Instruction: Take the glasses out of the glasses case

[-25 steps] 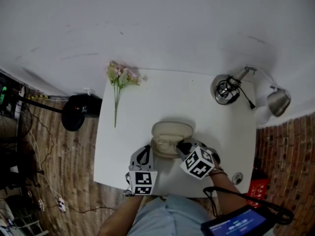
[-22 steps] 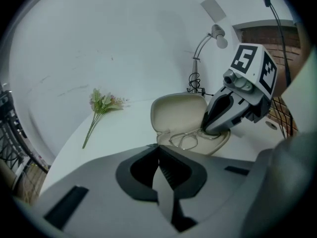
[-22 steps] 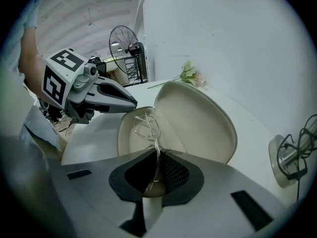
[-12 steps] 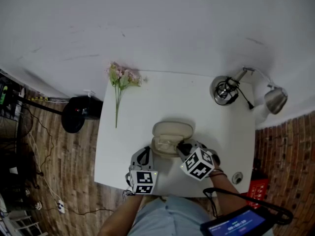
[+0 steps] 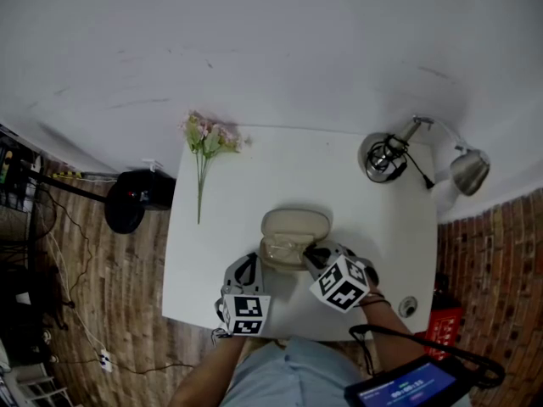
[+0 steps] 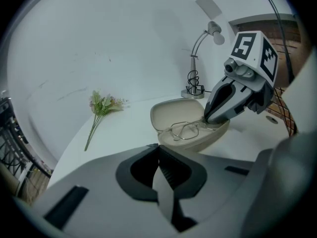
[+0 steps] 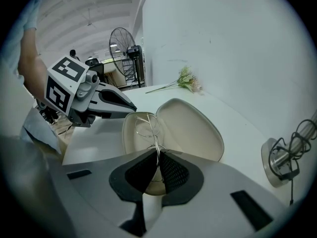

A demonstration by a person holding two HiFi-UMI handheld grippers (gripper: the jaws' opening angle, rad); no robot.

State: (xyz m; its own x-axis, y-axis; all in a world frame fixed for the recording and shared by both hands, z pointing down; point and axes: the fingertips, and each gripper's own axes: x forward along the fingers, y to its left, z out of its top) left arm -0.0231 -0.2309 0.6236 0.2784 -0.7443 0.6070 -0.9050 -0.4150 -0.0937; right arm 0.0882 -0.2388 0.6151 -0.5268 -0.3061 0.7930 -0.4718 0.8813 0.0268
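Right tongs [image 7: 157, 155] pinch the single glasses [image 7: 147, 128] (one open glasses case [image 7: 193, 128]).

left gripper [image 6: 158, 147]: jaws together | right gripper [image 7: 159, 153]: jaws pinching glasses [image 6: 184, 131]

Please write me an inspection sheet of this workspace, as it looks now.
Surface: white table.
Job's things: glasses case open, lid back; glasses in its lower half.
Clutter: flower sprig far left; desk lamp far right.
Grippers: left gripper shut, empty, near case; right gripper shut on glasses' wire frame.
Cables: lamp cord coiled at lamp base; power strip with leads on floor.
Surroundings: wooden floor, white wall, brick at right, standing fan.
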